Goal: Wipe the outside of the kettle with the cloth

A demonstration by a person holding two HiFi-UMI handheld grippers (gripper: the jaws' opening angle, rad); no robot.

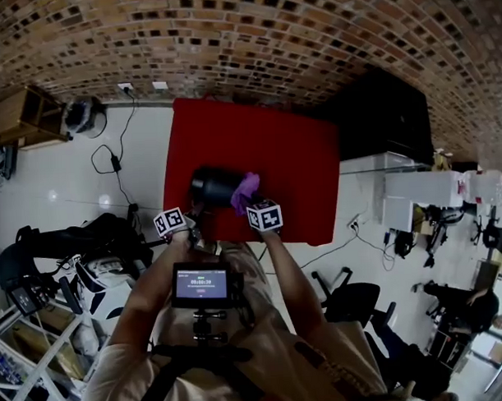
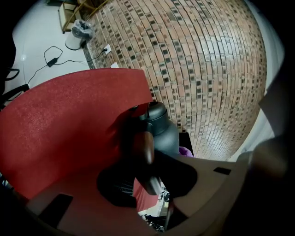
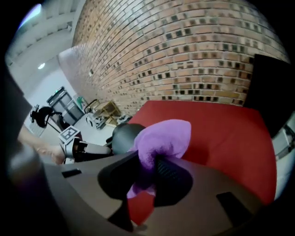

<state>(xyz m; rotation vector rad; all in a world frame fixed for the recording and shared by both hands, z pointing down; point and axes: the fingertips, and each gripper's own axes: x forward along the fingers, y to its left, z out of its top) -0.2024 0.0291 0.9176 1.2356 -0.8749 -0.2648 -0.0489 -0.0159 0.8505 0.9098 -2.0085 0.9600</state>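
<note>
**Step in hand: cloth brought up to the kettle wall, with the kettle steadied by its handle.**

Head view: the kettle (image 1: 213, 186) is at the near middle of the red surface (image 1: 299, 153). My left claw (image 1: 192, 214) is at its near side. My right claw (image 1: 249, 205) carries the purple cloth (image 1: 246, 190) just beside its right flank.
Left gripper view: my left claw (image 2: 145, 161) is clamped on the brown handle (image 2: 145, 144).
Right gripper view: my right claw (image 3: 147, 168) is closed on the bunched cloth (image 3: 163, 138), with the kettle (image 3: 122, 134) beyond.
Next, I judge: press the cloth against the wall and stroke around it, holding the handle firm against the push.
</note>
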